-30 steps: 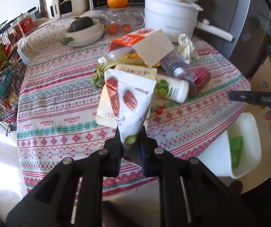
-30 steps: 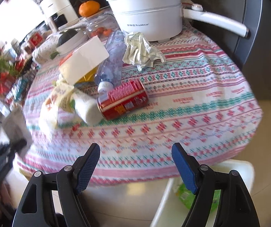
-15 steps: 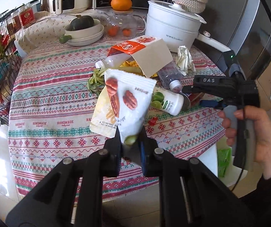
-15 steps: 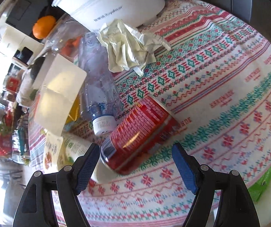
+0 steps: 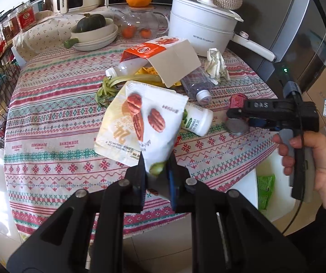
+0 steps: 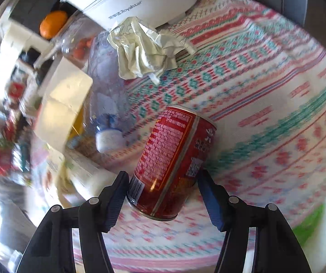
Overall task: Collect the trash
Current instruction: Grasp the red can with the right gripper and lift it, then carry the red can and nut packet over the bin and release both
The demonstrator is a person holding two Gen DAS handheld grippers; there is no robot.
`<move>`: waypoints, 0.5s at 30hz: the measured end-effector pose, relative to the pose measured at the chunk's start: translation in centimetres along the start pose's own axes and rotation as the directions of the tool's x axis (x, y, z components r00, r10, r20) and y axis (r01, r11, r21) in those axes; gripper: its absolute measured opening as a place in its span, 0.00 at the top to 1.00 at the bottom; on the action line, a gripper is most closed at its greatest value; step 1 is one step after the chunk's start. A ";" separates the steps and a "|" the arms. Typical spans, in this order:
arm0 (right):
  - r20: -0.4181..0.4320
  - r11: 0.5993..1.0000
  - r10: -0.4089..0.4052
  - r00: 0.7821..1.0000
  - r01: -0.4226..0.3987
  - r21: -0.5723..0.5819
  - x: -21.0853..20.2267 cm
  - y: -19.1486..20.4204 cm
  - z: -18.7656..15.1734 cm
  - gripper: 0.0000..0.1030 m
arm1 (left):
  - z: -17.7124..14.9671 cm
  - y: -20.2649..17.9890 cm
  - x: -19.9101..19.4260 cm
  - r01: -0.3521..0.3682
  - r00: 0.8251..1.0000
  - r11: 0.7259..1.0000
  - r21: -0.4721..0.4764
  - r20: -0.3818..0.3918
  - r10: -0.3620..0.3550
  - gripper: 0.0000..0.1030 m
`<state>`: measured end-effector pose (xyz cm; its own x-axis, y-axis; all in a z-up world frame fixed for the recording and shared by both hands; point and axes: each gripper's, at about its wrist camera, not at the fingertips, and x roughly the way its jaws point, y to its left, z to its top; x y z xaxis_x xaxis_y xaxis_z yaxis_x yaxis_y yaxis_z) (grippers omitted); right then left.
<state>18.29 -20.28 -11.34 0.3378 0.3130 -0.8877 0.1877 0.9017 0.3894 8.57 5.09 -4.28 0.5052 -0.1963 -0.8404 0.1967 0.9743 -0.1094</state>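
My left gripper (image 5: 156, 168) is shut on the bottom corner of a white pecan snack bag (image 5: 156, 122), held up above the near side of the table. The red can (image 6: 174, 150) lies on its side on the patterned tablecloth (image 6: 265, 95). My right gripper (image 6: 163, 182) straddles the can's near end and its jaws are closing; the blue pads are at the can's sides without clamping it. In the left wrist view the right gripper (image 5: 235, 118), held by a hand (image 5: 317, 159), hovers at the can (image 5: 237, 100).
More litter lies mid-table: crumpled paper (image 6: 144, 50), a clear plastic bottle (image 6: 106, 91), a white bottle (image 5: 197, 120), an orange-and-white carton (image 5: 174, 59). A white bin (image 5: 249, 182) with a green wrapper (image 5: 265, 188) stands below the table's right edge. A white pot (image 5: 199, 31) stands behind.
The right gripper came down and in over the table until the red can sat between its fingers, rolling as it went, and its jaws narrowed. The left gripper stayed put with the bag.
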 end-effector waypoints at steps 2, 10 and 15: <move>0.006 0.999 -0.017 1.000 0.017 -0.035 -1.1 -0.6 -0.4 0.39 | 0.0 -0.3 0.1 -0.001 1.000 1.000 0.006 0.001 0.001 0.83; 0.018 0.998 0.037 0.999 -0.036 -0.045 -4.2 -3.3 -2.3 0.39 | -0.3 -1.8 0.3 0.002 1.000 0.999 0.039 0.001 -0.002 0.83; 0.037 0.994 0.076 0.996 -0.072 -0.081 -6.6 -4.0 -3.9 0.39 | -0.4 -3.7 0.0 0.026 0.999 0.996 0.084 0.023 -0.028 0.83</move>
<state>11.66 -24.76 -7.95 0.3852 0.3689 -0.8459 0.0873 0.8980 0.4313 7.49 1.50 -4.06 0.5183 -0.2263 -0.8247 0.2796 0.9562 -0.0867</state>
